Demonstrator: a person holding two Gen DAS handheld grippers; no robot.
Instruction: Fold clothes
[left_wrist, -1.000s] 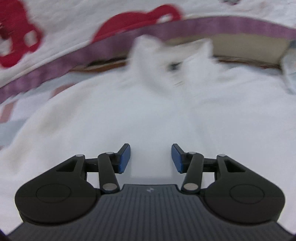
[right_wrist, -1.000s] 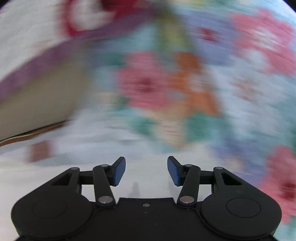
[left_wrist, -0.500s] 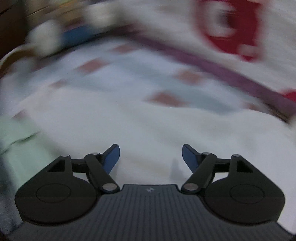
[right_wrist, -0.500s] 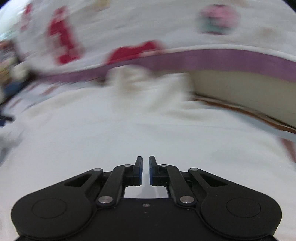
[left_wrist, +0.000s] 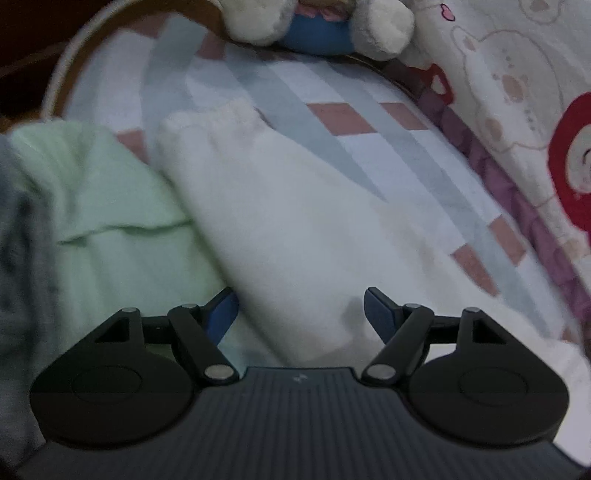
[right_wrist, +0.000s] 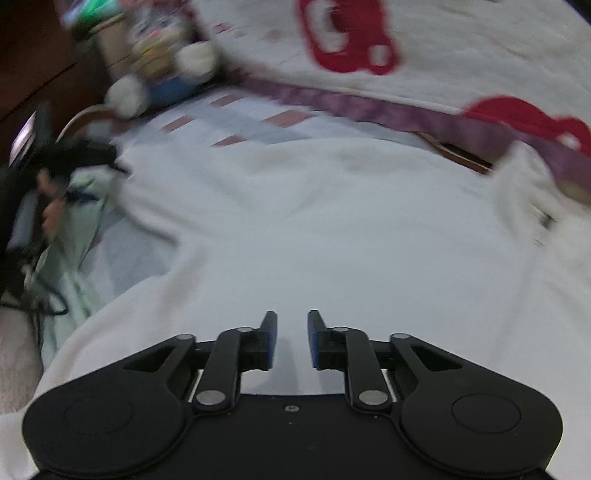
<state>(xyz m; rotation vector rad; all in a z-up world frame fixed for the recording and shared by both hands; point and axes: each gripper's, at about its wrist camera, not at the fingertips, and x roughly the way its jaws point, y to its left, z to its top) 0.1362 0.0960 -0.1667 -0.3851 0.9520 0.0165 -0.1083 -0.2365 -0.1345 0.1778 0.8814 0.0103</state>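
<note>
the white garment (left_wrist: 280, 229) lies spread on the bed (left_wrist: 343, 155), and its sleeve runs away from the left gripper (left_wrist: 300, 314) on a slant, the cuff at the far upper left, the wider part passing right between that gripper's fingers. its jaws stand spread wide, nothing pinched, the cloth just below them. beside the sleeve on the left sits a pale green garment (left_wrist: 96, 206), touching it. over in the right wrist view, the right gripper (right_wrist: 291, 339) hovers above the broad white body of the garment, jaws narrowly apart and just been opening, nothing between them. the left looks nearer the sleeve, so a sleeve fold would likely fall to it.
</note>
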